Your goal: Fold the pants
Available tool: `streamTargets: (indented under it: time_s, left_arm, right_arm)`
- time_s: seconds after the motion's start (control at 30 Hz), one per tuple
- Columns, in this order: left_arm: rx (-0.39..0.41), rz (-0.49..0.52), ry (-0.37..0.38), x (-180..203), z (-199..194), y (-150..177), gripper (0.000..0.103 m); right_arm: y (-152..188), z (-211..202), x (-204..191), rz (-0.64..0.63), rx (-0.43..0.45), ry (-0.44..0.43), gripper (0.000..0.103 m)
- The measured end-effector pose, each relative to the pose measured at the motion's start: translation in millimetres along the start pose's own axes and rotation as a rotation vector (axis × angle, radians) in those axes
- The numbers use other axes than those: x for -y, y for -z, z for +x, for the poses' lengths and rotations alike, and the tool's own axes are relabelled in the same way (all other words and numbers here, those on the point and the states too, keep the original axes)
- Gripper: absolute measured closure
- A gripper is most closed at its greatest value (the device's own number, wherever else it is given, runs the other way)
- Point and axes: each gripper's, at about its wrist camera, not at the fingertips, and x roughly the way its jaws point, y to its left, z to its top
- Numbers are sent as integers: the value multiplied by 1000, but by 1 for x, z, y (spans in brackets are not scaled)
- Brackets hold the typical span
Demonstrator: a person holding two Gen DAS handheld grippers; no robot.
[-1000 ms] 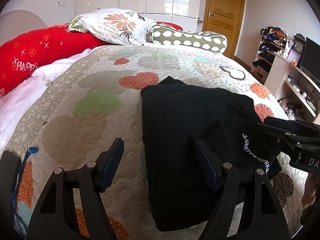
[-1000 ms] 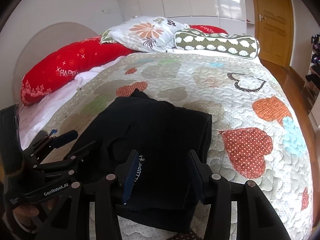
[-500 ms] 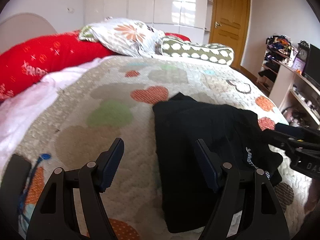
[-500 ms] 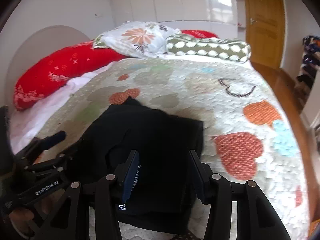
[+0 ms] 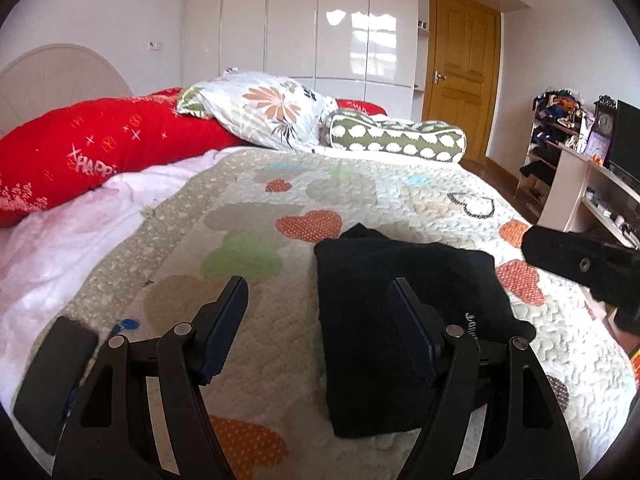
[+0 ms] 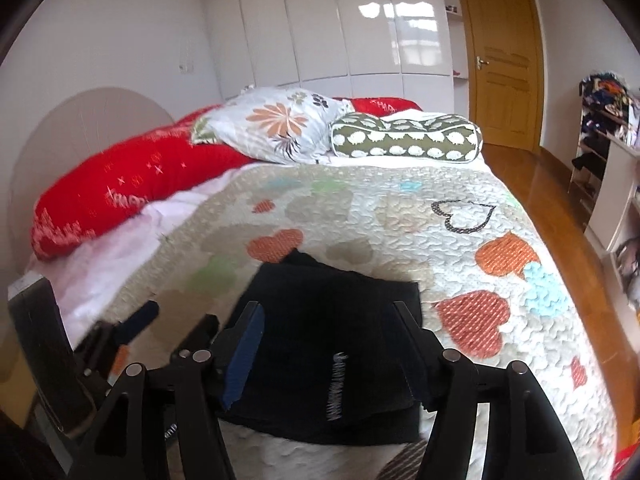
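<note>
Both your left claw [image 5: 318, 320] and right claw [image 6: 328, 340] hang released; the soft, limp black folded pants [image 5: 400, 320] ahead need pinching at a doubled edge

Matt black cloth pants [image 5: 404, 312] lie between the tongs on a quilted, bumpy bedspread [image 5: 360, 192]; beyond, glossy wardrobe doors [image 5: 340, 28].

A lived-in bedroom in someone's home. A wide bed [image 5: 400, 208] fills most of it, spread with a quilted cover of coloured hearts, with a long red cushion [image 5: 100, 152], a flowered pillow [image 5: 264, 112] and a green patterned bolster [image 5: 400, 142] heaped at its rounded headboard [image 6: 72, 128]. Glossy white wardrobes [image 5: 320, 24] line the far wall beside a wooden door [image 5: 464, 68]. Cluttered shelves [image 5: 556, 120], a clock [image 5: 605, 122] and a dark screen [image 5: 628, 136] stand along the right.
</note>
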Motion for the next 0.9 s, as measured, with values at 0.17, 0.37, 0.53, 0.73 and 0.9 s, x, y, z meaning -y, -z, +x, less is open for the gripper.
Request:
streamTargets:
  time_s: [0.17, 0.37, 0.53, 0.73, 0.9]
  left_arm:
    - [37, -18, -23, -2, -21, -3, 29]
    - [60, -22, -42, -4, -31, -4, 29]
    - [55, -7, -38, 0, -29, -1, 29]
    - [37, -12, -30, -2, -22, -1, 29]
    - [36, -4, -32, -2, -21, -1, 29]
  right_arm:
    - [9, -26, -2, 75, 115, -22, 34]
    - [17, -34, 6, 136, 140, 18, 22]
    - [20, -26, 13, 173, 94, 23, 22]
    - [23, -18, 18, 197, 58, 38, 22]
    - [24, -12, 20, 204, 22, 39, 22]
